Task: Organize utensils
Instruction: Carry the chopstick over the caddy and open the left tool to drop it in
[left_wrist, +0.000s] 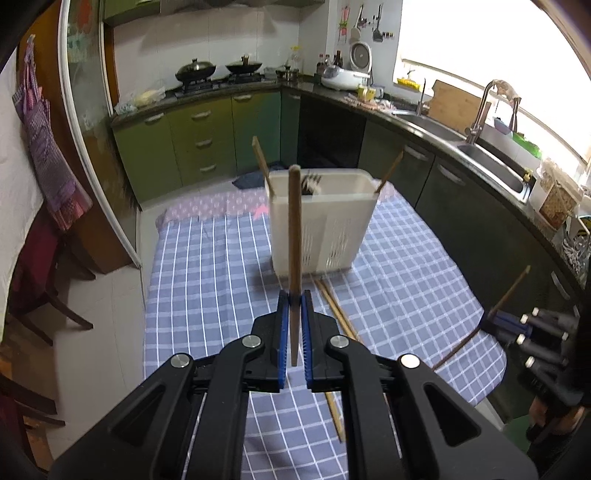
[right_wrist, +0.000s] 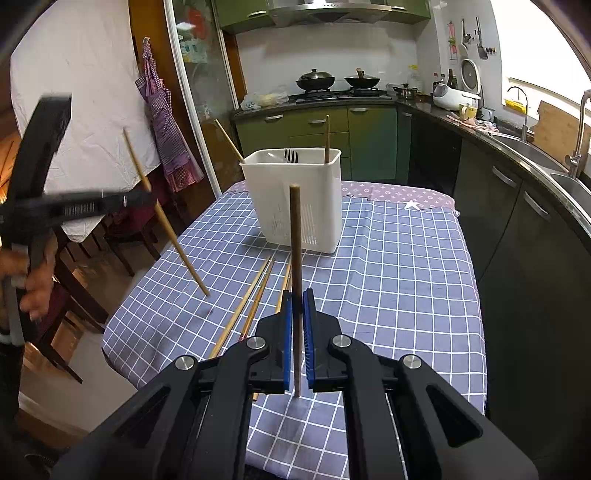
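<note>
In the left wrist view my left gripper (left_wrist: 294, 295) is shut on a brown chopstick (left_wrist: 294, 229) that stands upright between the blue pads. Behind it a white slotted utensil holder (left_wrist: 325, 229) holds forks (left_wrist: 312, 182) and two leaning chopsticks. In the right wrist view my right gripper (right_wrist: 297, 295) is shut on a dark chopstick (right_wrist: 295, 240), also upright. Several loose chopsticks (right_wrist: 251, 299) lie on the blue checked tablecloth (right_wrist: 406, 277) in front of the holder (right_wrist: 295, 199). The left gripper (right_wrist: 138, 199) appears at the left, raised above the table edge, with its light chopstick (right_wrist: 170, 232) tilted.
Dark wooden chairs (right_wrist: 122, 236) stand beside the table's left edge. Green and dark cabinets run behind and along the right, with a sink (left_wrist: 495, 166) and a tap. A person's hand (right_wrist: 33, 280) holds the left gripper's handle.
</note>
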